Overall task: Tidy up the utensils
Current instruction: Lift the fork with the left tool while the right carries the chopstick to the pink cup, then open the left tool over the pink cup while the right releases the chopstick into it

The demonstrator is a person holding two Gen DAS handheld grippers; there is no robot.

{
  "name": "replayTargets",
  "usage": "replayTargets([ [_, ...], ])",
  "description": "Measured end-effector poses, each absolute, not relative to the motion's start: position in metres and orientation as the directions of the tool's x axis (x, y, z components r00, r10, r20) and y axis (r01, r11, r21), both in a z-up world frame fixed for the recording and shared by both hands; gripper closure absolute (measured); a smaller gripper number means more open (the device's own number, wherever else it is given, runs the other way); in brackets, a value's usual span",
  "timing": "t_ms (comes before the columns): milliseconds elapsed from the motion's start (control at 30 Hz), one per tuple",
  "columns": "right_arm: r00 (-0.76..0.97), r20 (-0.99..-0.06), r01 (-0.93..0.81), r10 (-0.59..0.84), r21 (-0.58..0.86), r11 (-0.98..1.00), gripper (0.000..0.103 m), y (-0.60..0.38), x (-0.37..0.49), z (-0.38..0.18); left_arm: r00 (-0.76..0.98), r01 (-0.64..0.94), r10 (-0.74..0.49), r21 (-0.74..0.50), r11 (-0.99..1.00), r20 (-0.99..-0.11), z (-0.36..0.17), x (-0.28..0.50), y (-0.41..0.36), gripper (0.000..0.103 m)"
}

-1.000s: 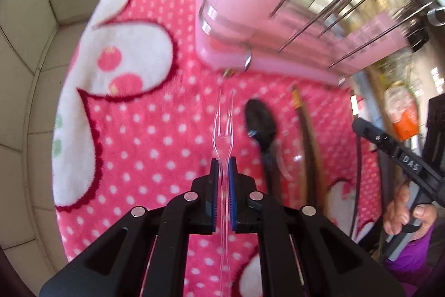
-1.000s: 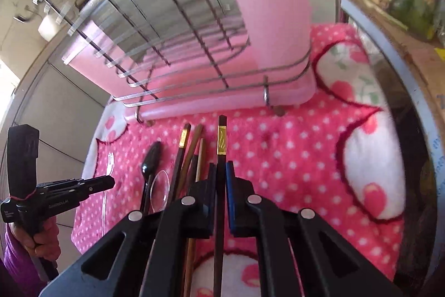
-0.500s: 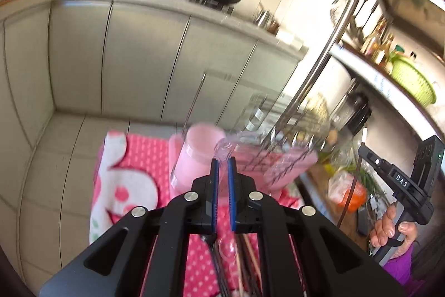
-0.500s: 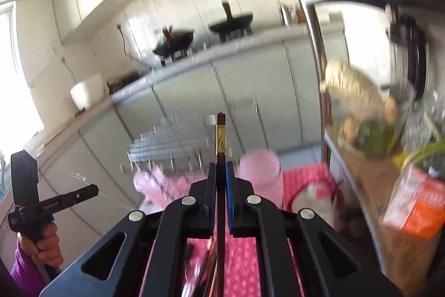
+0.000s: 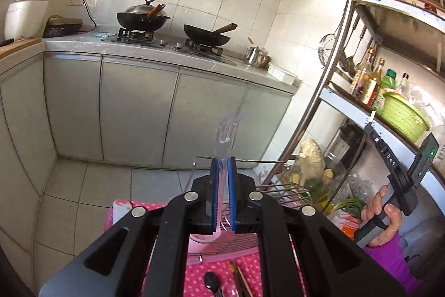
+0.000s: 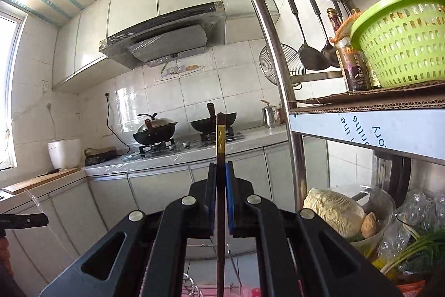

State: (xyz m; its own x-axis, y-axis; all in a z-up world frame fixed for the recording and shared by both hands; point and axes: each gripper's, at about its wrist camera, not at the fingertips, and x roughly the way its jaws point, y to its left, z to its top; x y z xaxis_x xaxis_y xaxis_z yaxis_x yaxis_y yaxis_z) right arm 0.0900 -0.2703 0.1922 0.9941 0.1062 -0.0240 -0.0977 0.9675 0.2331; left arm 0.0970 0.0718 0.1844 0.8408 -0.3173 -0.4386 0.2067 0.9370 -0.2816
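Note:
My left gripper (image 5: 223, 160) is shut on a clear plastic fork (image 5: 225, 130) and holds it upright, tines up, high above the pink dotted towel (image 5: 194, 274). Below it stand the pink cup (image 5: 204, 237) and the wire rack (image 5: 281, 192). A black spoon (image 5: 212, 280) and brown chopsticks (image 5: 239, 279) lie on the towel. My right gripper (image 6: 221, 166) is shut on a dark chopstick (image 6: 220, 135) with a gold band, held upright. The right gripper also shows in the left wrist view (image 5: 374, 127), held in a hand at the right.
A metal shelf unit (image 6: 281, 74) stands at the right with a green basket (image 6: 400, 41), bottles (image 5: 370, 80) and hanging ladles (image 6: 308, 52). Grey cabinets (image 5: 139, 107) and a counter with two woks (image 5: 205, 35) are ahead. Bagged vegetables (image 6: 333, 208) sit on the lower shelf.
Both grippers have risen and tilted up from the towel, carrying the fork and the chopstick. The views now face the kitchen wall instead of the towel.

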Motion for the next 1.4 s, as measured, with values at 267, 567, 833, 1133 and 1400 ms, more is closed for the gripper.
replayTargets([
  [267,0.995,-0.068,-0.056,0.070,0.195,0.979,0.097,-0.259,0.127,0.154,0.793,0.172,-0.294,-0.266,0.948,-0.533,0.148,0.134,0.072,0.098],
  [567,0.953,-0.288,-0.034,0.099,0.221,0.975,0.097,-0.259,0.156,0.099,0.690,0.162,-0.284,-0.241,0.957,-0.665,0.093,0.165,0.059,0.098],
  [833,0.920,-0.369,-0.052,0.134,0.223,0.973,0.097,-0.255,0.165,0.081,0.637,0.131,-0.287,-0.266,0.955,-0.715,0.064,0.183,0.057,0.098],
  [1133,0.879,-0.440,-0.082,0.181,0.234,0.969,0.063,-0.249,0.163,0.071,0.628,0.058,-0.279,-0.314,0.948,-0.727,0.056,0.189,0.069,0.081],
  [1400,0.875,-0.450,-0.079,0.177,0.227,0.971,0.057,-0.253,0.142,0.077,0.677,0.031,-0.261,-0.327,0.945,-0.688,0.074,0.172,0.084,0.066],
])
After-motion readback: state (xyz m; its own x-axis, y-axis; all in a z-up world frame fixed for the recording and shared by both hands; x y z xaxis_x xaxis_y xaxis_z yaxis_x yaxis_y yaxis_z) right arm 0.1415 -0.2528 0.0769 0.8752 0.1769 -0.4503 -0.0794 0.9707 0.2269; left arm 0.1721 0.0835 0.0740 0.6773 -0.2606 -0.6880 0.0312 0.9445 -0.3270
